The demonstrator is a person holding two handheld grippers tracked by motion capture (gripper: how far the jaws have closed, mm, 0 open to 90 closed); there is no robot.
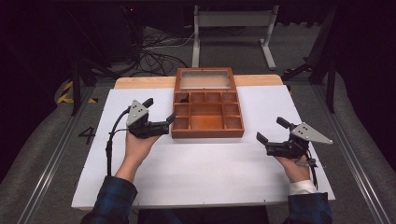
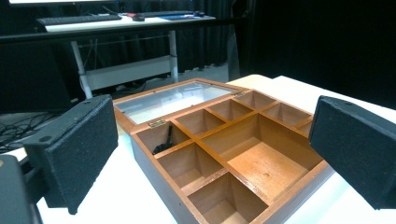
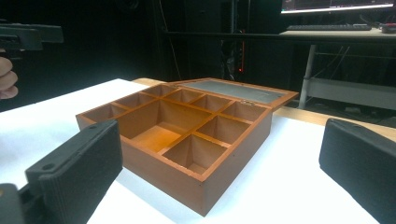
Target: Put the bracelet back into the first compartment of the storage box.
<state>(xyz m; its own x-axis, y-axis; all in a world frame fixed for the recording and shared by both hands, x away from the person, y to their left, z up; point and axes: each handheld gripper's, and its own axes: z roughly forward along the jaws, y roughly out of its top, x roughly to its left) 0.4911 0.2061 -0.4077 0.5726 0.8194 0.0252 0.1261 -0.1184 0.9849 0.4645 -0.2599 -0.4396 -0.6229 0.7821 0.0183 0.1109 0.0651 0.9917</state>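
A single figure "4" (image 1: pixel 87 135) is marked in dark strokes on the grey floor (image 1: pixel 42 154) to the left of the table, in the high view; beyond it lies yellow-and-black hazard striping (image 1: pixel 65 93) without lettering; no label or brand can be read on the wooden box (image 1: pixel 207 133).

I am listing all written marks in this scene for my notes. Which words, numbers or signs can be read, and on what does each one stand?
"4": a dark numeral on the grey floor, left of the white table top.
The open brown wooden compartment box shows no text.
The monitor edge in the right gripper view is too blurred to read.
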